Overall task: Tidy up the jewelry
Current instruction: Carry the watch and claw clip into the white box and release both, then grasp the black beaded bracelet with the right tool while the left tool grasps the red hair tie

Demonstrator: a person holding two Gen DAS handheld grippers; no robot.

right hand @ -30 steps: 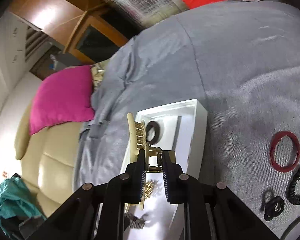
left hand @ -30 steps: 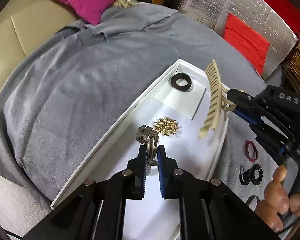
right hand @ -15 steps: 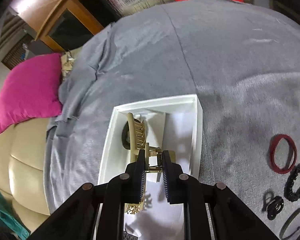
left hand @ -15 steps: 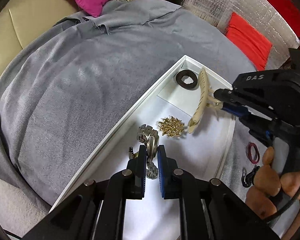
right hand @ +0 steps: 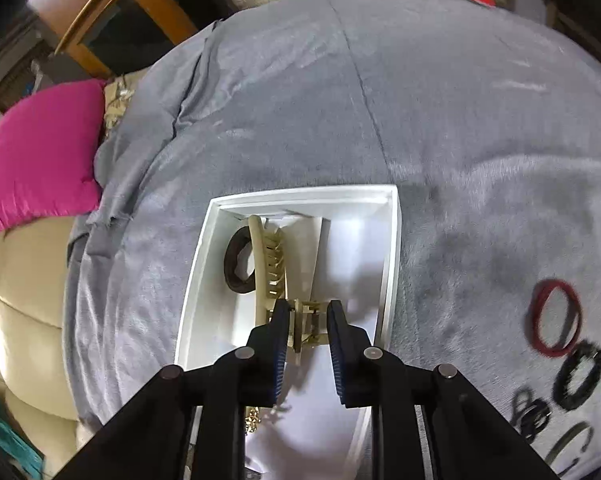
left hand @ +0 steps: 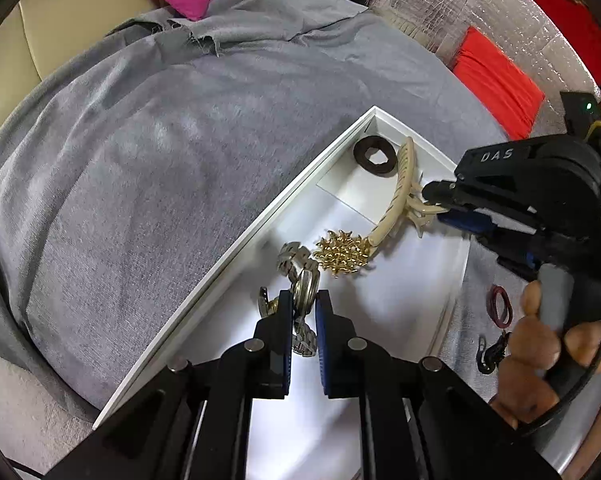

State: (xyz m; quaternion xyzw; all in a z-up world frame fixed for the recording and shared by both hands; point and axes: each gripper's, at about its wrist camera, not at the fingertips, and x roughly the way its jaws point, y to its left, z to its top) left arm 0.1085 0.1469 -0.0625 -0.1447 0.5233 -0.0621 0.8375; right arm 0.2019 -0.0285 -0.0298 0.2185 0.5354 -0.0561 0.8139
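A white tray [left hand: 400, 300] lies on the grey cloth; it also shows in the right wrist view [right hand: 388, 264]. My left gripper [left hand: 303, 304] is shut on a silver metal watch [left hand: 300, 268], held low over the tray floor. My right gripper [right hand: 308, 316] has its jaws apart around the handle of a cream hair claw clip [right hand: 268, 264], which lies inside the tray [left hand: 396, 196]. A dark brown hair tie [left hand: 374, 156] sits in the tray's far corner beside the clip. A gold spiky brooch [left hand: 342, 254] lies between the watch and the clip.
On the cloth to the right of the tray lie a red hair tie [right hand: 556, 316] and several black hair ties [right hand: 576, 372]. A pink cushion [right hand: 36, 152] and a beige sofa [right hand: 24, 320] are to the left. Red cushions [left hand: 496, 84] lie behind.
The right gripper has lowered the claw clip into the tray beside the brown hair tie, and its jaws have widened. The left gripper has stayed shut on the watch.
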